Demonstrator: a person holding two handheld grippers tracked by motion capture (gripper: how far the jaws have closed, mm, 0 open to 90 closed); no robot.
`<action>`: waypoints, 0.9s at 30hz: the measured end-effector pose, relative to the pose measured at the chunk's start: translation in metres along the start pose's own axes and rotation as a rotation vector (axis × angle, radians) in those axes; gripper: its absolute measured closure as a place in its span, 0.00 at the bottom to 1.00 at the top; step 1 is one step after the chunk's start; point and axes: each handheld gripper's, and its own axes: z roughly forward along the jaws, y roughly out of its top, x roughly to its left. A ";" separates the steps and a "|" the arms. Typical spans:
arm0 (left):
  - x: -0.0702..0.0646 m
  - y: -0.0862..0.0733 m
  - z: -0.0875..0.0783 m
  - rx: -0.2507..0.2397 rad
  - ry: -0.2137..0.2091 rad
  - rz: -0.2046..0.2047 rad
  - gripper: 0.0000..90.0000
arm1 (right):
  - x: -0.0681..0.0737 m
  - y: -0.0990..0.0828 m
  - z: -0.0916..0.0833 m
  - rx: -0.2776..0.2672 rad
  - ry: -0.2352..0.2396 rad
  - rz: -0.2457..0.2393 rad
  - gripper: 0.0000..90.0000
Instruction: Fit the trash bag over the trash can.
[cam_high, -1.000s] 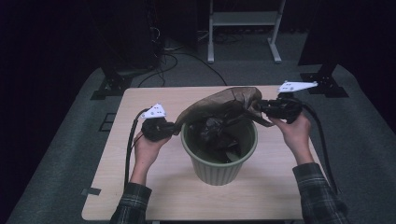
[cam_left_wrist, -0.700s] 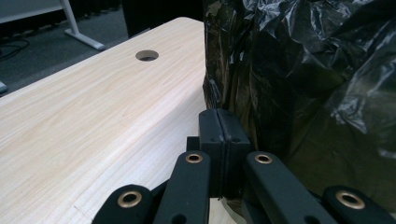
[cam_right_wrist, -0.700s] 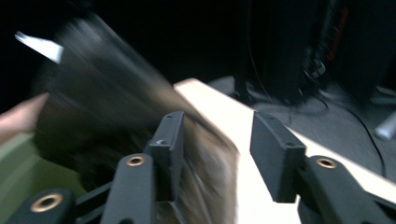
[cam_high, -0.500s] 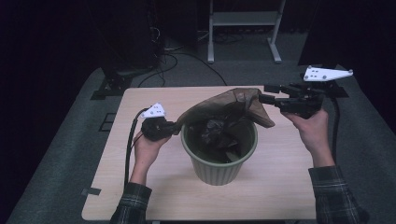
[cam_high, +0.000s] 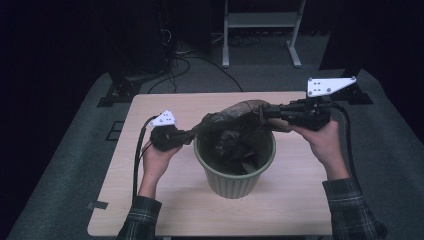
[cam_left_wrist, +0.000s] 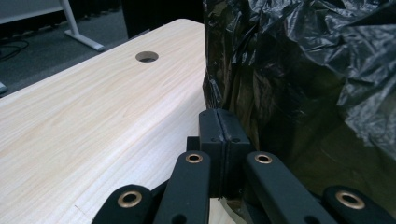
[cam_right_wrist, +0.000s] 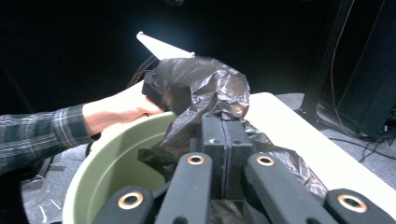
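Dark room, pale wooden desk, green bin at frame centre, black bag stretched over its rim, left gripper and right gripper each pinching a bag edge, right jaws having just closed.

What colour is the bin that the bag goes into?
The bin is pale green, clearest in the high view.

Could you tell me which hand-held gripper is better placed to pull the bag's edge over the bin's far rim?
Probably the right hand-held gripper: it pinches the black bag near the far rim of the green bin.
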 end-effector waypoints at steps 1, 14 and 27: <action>0.000 0.000 0.000 0.003 -0.001 0.000 0.99 | 0.002 -0.002 -0.001 -0.002 0.003 0.004 1.00; -0.006 -0.004 -0.009 -0.019 -0.010 -0.005 0.99 | 0.060 -0.067 -0.023 0.022 0.106 0.034 1.00; -0.008 -0.015 -0.016 -0.022 -0.010 -0.015 0.99 | 0.082 -0.129 -0.015 0.143 0.164 0.113 1.00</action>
